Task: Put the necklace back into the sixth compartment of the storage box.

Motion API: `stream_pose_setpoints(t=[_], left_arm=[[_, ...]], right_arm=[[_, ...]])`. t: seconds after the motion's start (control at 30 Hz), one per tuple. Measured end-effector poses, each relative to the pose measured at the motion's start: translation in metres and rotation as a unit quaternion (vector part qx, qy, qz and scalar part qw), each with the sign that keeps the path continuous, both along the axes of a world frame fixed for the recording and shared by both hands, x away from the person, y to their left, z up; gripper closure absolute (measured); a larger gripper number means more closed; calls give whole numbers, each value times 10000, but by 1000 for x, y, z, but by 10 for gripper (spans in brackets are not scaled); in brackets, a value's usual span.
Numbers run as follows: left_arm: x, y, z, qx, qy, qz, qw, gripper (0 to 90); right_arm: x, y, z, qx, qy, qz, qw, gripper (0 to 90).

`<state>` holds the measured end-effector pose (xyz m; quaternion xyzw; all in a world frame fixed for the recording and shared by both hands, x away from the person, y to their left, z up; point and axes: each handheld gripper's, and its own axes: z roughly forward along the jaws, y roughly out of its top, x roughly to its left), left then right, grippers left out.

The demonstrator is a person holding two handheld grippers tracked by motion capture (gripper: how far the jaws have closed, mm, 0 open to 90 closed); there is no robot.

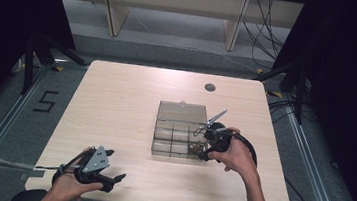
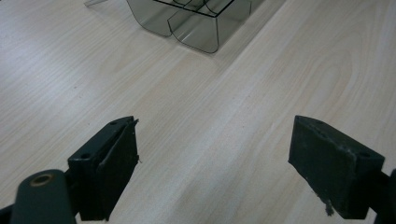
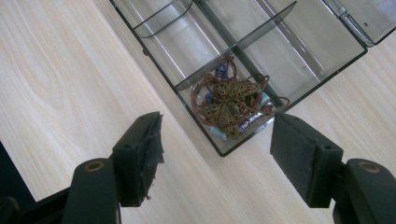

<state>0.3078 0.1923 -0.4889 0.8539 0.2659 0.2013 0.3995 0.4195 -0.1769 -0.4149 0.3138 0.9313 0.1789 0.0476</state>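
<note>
A smoky clear compartment box [image 1: 155, 137] lies open at the middle right of the table, its lid [image 1: 181, 112] folded back. In its near right compartment rests a brass filigree ornament [image 3: 231, 100] with beads and a reddish cord, also seen from above as the ornament [image 1: 195, 146]. My right gripper [image 3: 217, 149] hovers open just in front of that compartment, its pads either side of the box corner [image 3: 222, 151] with nothing pressed between them. From above, the right gripper [image 1: 203, 144] sits at the box's right end. My left gripper [image 2: 215, 158] stands open over bare wood near the front left, where the high view shows the left gripper [image 1: 116, 164].
The other compartments of the box [image 2: 196, 32] look empty. A round cable hole [image 1: 210, 87] marks the far right of the table [image 1: 116, 99]. Dark curtains flank both sides, and wooden furniture legs stand beyond the far edge.
</note>
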Motion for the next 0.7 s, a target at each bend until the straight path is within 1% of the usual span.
stream_pose_setpoints(t=[0.1, 0.13, 0.17, 0.2, 0.27, 0.3, 0.33, 0.37, 0.47, 0.53, 0.57, 0.6, 0.63, 0.67, 0.7], left_arm=[[0, 0, 0, -16, 15, -13, 10000, 151], [0, 0, 0, -15, 13, -11, 10000, 150], [0, 1, 1, 22, 17, -13, 10000, 150], [0, 1, 1, 22, 13, -11, 10000, 150], [0, 0, 0, -14, 16, -11, 10000, 150], [0, 0, 0, -13, 17, -13, 10000, 150], [0, 0, 1, 32, 12, -19, 10000, 150], [0, 0, 1, 28, 10, -20, 10000, 151], [0, 1, 1, 10, -4, 2, 10000, 151], [0, 0, 1, 12, 0, -2, 10000, 151], [0, 0, 1, 9, 2, -2, 10000, 151], [0, 0, 1, 12, 1, -4, 10000, 150], [0, 0, 1, 13, -1, -4, 10000, 151], [0, 0, 1, 13, -1, -4, 10000, 151], [0, 1, 1, 15, -3, -5, 10000, 151]], right_arm=[[0, -1, 0, 16, -62, 37, 10000, 338], [-1, -1, 0, -53, -86, 5, 9999, 335], [-1, -2, 1, -107, -135, 43, 9998, 331], [-2, -1, 1, -24, -85, 9, 10000, 330], [-3, -2, 1, -66, -111, 35, 9999, 329], [-2, -2, 1, -72, -167, 111, 9998, 327], [-3, -2, 0, -52, -165, 123, 9998, 325], [-4, -2, 1, -64, -155, 68, 9998, 325], [-4, -2, 1, -75, -167, 102, 9998, 322], [-6, -1, 1, -102, -172, 31, 9998, 319], [-5, -2, 1, -91, -198, 118, 9997, 319], [-6, -1, 1, -78, -215, 84, 9997, 316], [-8, 0, 0, -16, -184, 58, 9998, 315], [-8, 0, 0, -16, -184, 58, 9998, 315], [-9, 0, 1, 32, -128, -1, 9999, 315]])
